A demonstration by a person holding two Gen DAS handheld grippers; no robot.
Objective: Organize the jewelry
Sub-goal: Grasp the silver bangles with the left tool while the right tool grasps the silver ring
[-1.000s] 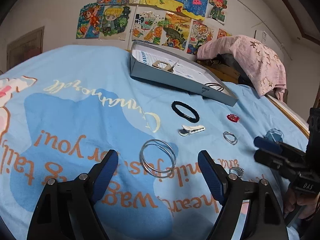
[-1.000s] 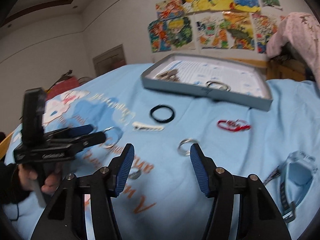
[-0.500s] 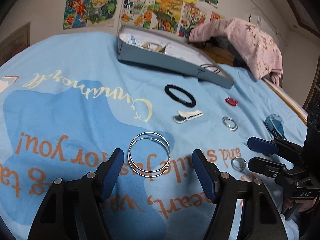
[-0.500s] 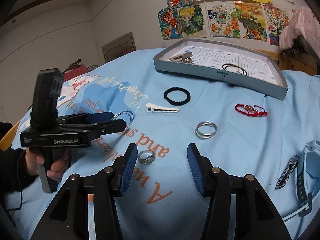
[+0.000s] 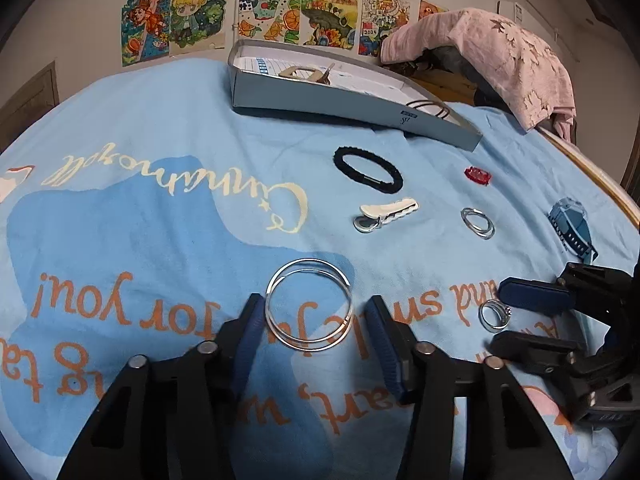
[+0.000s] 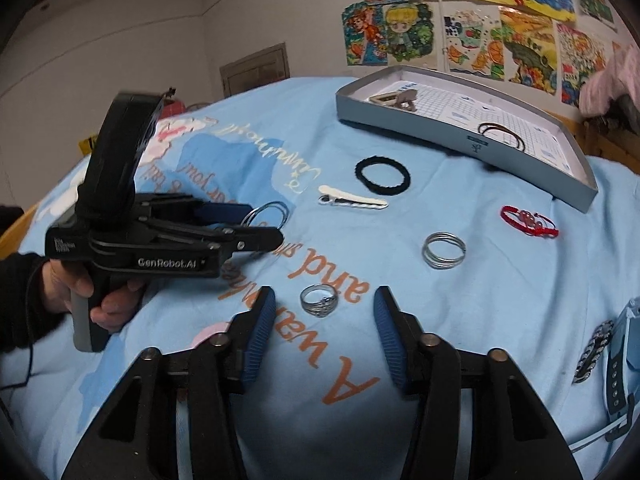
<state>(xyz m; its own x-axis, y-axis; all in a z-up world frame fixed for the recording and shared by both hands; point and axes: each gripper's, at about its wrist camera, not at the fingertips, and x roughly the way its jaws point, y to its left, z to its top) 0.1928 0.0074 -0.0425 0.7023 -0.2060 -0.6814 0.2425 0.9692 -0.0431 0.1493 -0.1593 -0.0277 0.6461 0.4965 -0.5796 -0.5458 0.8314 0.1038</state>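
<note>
Your left gripper was spread wide, its fingers flanking the big hoop bangles on the blue bedspread, holding nothing. Your right gripper was also wide, the small silver ring lying between its tips, not pinched. Only the right view showed your left hand on the handle, the chain bracelet and the red string bracelet clearly. Both views showed the gray tray, black hair tie, white clip and coiled ring. Only the left view showed the pink cloth.
</note>
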